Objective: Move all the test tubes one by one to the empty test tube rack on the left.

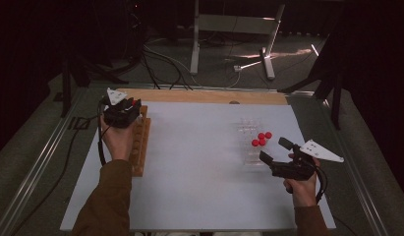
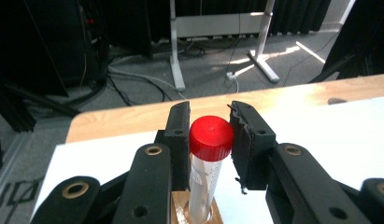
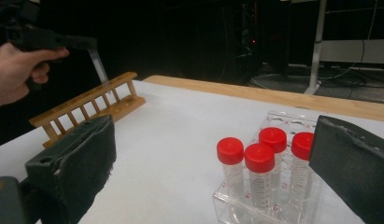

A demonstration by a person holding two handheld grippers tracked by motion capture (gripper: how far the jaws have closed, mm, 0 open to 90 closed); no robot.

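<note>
My left gripper (image 1: 125,109) is shut on a clear tube with a red cap (image 2: 211,135), its pads pressing just below the cap. The tube hangs upright, its lower end in a hole of the wooden rack (image 1: 140,142) at the far left of the white mat. The right gripper view shows that tube (image 3: 98,65) tilted over the wooden rack (image 3: 91,105). My right gripper (image 1: 275,150) stands open beside a clear plastic rack (image 1: 248,152), nothing between its pads. Three red-capped tubes (image 3: 259,158) stand in this clear rack (image 3: 283,119).
A white mat (image 1: 194,167) covers the wooden table (image 1: 204,96), with open room between the two racks. Beyond the far edge are floor cables and metal stand legs (image 1: 268,64). A metal rail (image 1: 37,162) runs along the left side.
</note>
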